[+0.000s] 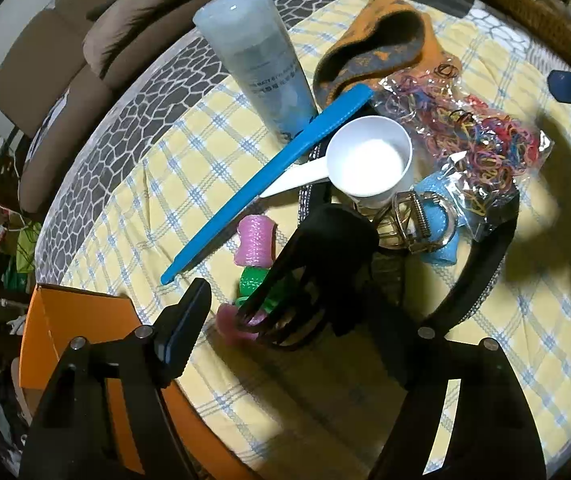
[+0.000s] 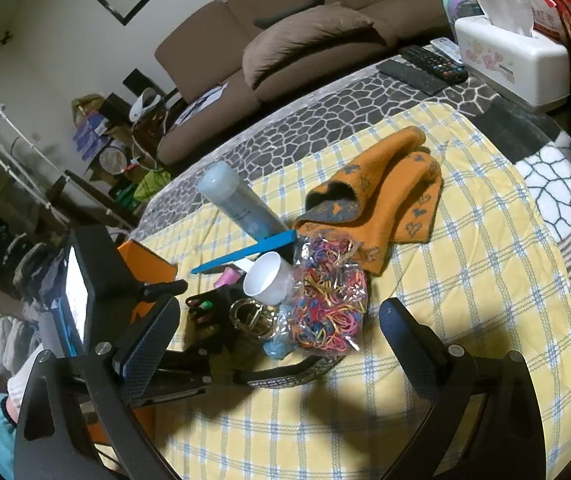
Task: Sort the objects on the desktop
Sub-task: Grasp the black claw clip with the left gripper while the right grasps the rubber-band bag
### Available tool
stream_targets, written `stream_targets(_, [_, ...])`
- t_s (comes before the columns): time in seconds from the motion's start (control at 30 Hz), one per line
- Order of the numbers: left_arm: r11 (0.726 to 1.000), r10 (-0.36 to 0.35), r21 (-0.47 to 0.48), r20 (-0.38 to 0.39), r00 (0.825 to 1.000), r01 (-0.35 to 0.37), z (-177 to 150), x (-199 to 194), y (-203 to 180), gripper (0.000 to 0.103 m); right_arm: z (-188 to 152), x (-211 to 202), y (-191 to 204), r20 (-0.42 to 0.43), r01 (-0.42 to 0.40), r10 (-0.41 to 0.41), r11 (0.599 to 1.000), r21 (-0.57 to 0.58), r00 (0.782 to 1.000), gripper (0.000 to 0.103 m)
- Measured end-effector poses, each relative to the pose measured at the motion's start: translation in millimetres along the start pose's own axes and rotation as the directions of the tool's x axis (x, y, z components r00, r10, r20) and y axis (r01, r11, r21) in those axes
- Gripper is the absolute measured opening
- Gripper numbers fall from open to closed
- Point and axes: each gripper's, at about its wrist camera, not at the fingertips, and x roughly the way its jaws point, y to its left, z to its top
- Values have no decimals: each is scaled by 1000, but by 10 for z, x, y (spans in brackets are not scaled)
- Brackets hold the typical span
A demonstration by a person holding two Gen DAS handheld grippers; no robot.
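A pile of small things lies on the yellow checked cloth [image 1: 133, 208]: a grey-blue tube [image 1: 257, 60], a blue comb [image 1: 269, 176], a white scoop [image 1: 369, 160], a bag of coloured rubber bands [image 1: 473, 136], an orange cloth [image 1: 381, 44], pink [image 1: 255, 240] and green [image 1: 253, 282] hair rollers, a gold eyelash curler [image 1: 413, 220] and a black strap [image 1: 481, 268]. My left gripper [image 1: 305, 328] stands open around a black claw hair clip [image 1: 317, 264], jaws wide apart. My right gripper [image 2: 277, 348] is open and empty over the strap [image 2: 297, 372], near the rubber bands [image 2: 325, 308].
An orange box [image 1: 73, 344] stands at the table's near left edge, also in the right wrist view [image 2: 145, 260]. A white tissue box [image 2: 513, 68] and remote controls [image 2: 429, 64] lie at the far end. A brown sofa [image 2: 305, 40] is behind the table.
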Motion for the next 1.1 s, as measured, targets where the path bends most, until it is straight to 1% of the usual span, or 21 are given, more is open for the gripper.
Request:
stream_targets(0.13, [1000, -12, -13, 0, 1000, 12, 2, 15, 8, 66, 0, -9, -4, 2, 1, -1, 1000, 2, 1000, 101])
stream_targets(0.33, [999, -36, -24, 1, 999, 36, -10, 1, -4, 49, 3, -54, -52, 10, -4, 4, 1000, 25, 1000, 101])
stream_targets(0.5, [997, -73, -39, 20, 997, 73, -32, -70, -4, 41, 1, -67, -143, 8, -19, 18, 997, 74, 1000, 101])
stream_targets(0.67, [994, -93, -55, 56, 994, 96, -65, -242, -13, 37, -10, -10, -251, -11, -24, 26, 991, 131, 1000, 101])
stream_targets(0.73, [991, -107, -68, 70, 992, 111, -83, -313, -5, 36, -34, 46, -302, -28, -19, 23, 987, 161, 999, 96])
stream_targets(0.77, [990, -112, -75, 78, 991, 118, -89, -344, 5, 35, -45, 81, -329, -40, -17, 25, 984, 178, 999, 89])
stream_targets(0.8, [989, -119, -82, 86, 989, 126, -100, -375, 16, 35, -61, 121, -368, -53, -19, 30, 979, 202, 998, 79])
stream_targets(0.83, [987, -124, -88, 92, 988, 132, -108, -401, 22, 34, -74, 155, -404, -62, -24, 39, 974, 224, 997, 74])
stream_targets(0.87, [986, -130, -91, 95, 987, 139, -118, -424, 21, 34, -89, 192, -439, -71, -30, 49, 969, 243, 996, 65])
stream_targets(0.9, [986, -132, -90, 95, 987, 141, -124, -435, 15, 34, -108, 232, -467, -80, -35, 58, 964, 262, 995, 60])
stream_targets(0.93, [986, -130, -89, 93, 987, 138, -126, -435, 9, 34, -123, 264, -483, -87, -36, 62, 961, 272, 994, 59])
stream_targets(0.97, [987, -127, -87, 87, 988, 135, -127, -421, 2, 34, -135, 290, -487, -91, -36, 64, 960, 276, 994, 56])
stream_targets(1.0, [987, -126, -88, 82, 989, 133, -126, -396, 11, 34, -135, 303, -484, -94, -34, 62, 961, 275, 994, 47])
stream_targets(1.07, [988, -118, -87, 74, 990, 124, -113, -342, 5, 35, -134, 309, -459, -96, -20, 47, 965, 263, 994, 37])
stream_targets(1.1, [989, -112, -86, 67, 991, 118, -99, -307, -6, 35, -127, 299, -438, -93, -11, 36, 967, 253, 995, 36])
